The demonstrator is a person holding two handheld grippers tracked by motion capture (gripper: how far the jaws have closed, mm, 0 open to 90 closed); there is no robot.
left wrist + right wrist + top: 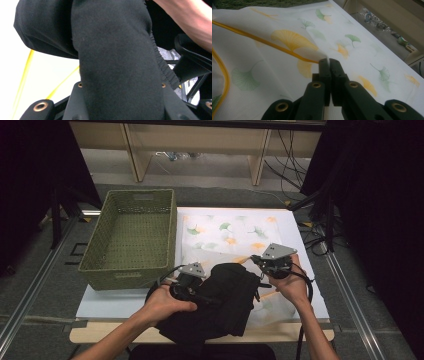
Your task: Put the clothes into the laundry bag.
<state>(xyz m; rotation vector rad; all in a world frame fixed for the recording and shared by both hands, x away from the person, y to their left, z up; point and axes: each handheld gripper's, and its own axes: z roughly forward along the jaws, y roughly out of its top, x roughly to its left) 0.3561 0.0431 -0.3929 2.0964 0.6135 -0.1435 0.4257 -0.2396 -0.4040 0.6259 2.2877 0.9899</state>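
a white table [100, 302] carries everything here, and most of its right part is covered by a white cloth [235, 237] printed with green and yellow ginkgo leaves and edged with a yellow piping line. to the left of the cloth, touching its edge, stands an olive-green woven basket [131, 235] with a small plate on its near wall; no writing on it can be read. at the near edge of the table lies a rumpled black garment [225, 300], partly on the printed cloth and hanging over the table's front. the left gripper [192, 287] rests on the garment's left side; in the left gripper view the black fabric with an elastic hem drapes over its 2 jaws, so i cannot tell whether they are closed. the right gripper [329, 61] has its 2 jaws pinched together on a raised fold of the white cloth beside the yellow piping.
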